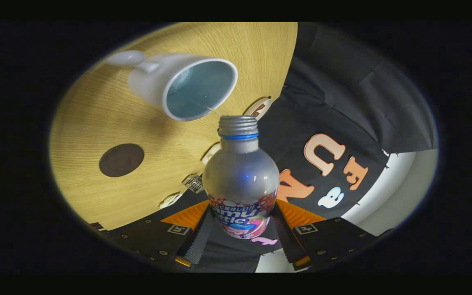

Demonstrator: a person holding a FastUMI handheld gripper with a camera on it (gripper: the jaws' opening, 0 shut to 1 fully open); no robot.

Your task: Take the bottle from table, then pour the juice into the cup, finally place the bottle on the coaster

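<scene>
Bottle: the clear plastic bottle with a grey threaded neck, blue ring and printed label (240, 180) is sitting between the two fingers of the tool (241, 239), lifted off the desk and tilted, its open mouth pointing towards the cup.
Tool: it is closing on the bottle's labelled lower body, one finger pressing each side, so it is gripping the bottle.
Cup: the white ceramic cup with a pale blue inside and a handle (182, 84) is standing on the desk just beyond the bottle mouth, the handle turned away from the bottle.
Stage: judging by the tilt, pouring is getting under way; whether juice is flowing cannot be told.
Coaster: the dark brown round coaster (121, 159) is lying flat on the light wooden desk (96, 114), beside the cup and apart from it.
Risk: the mouth is hovering near the cup's rim rather than over its middle, so liquid could be landing on the desk.
Risk: the low grip on a smooth label could be letting the bottle slip or swing as it tilts further.
</scene>
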